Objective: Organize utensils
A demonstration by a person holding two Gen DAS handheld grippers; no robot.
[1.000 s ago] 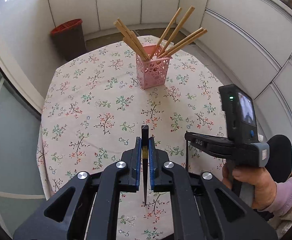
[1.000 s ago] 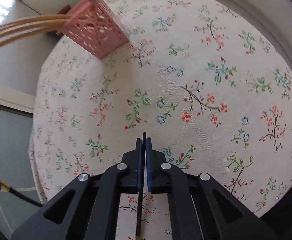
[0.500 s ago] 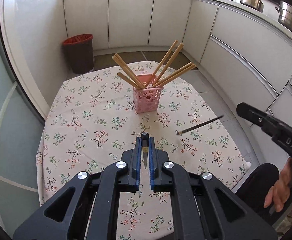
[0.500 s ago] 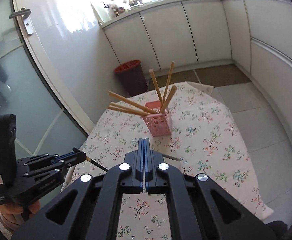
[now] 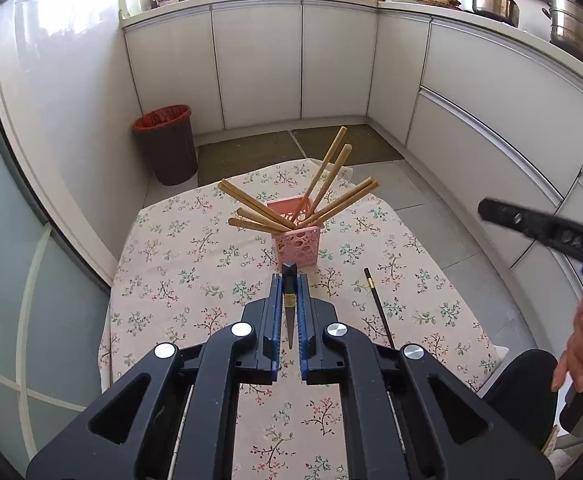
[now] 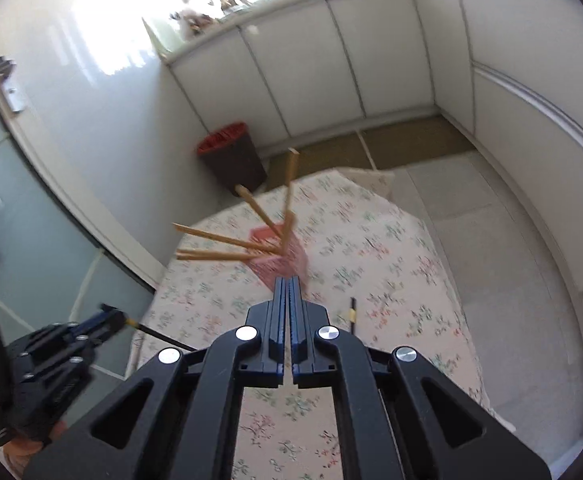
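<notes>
Nearest in the left wrist view, the left gripper (image 5: 290,280) is clamped narrowly on a black chopstick (image 5: 290,312), which stands almost on end between the blue pads with its blunt top poking out above them. In the right wrist view the same chopstick sticks out sideways from that gripper at the near left. The right gripper (image 6: 289,280) has its jaws nearly together; they have just been opening a crack, and nothing shows between them. A hand (image 5: 579,348) grips its handle at the near right.

Just right of the left gripper, a second black chopstick, the loose chopstick (image 5: 379,308), appears to lie on the flowered tablecloth (image 5: 179,264), apart from both grippers.

Further out, near the middle of the table, stands the pink basket (image 5: 297,246), upright, with a fan of wooden chopsticks (image 5: 331,208) leaning out over its rim to the left and right.

As I judge it, most of the sorting is done: the wooden chopsticks are already in. What is left is the two black ones, one held and one to pick up off the cloth.

The splayed wooden sticks crowd the basket mouth, so a new one has to go down between them without knocking the light basket over.

Beyond the table are a dark bin with a red liner (image 5: 167,144) on the floor, white cabinets and metal pots (image 5: 571,32) on the far right counter.
</notes>
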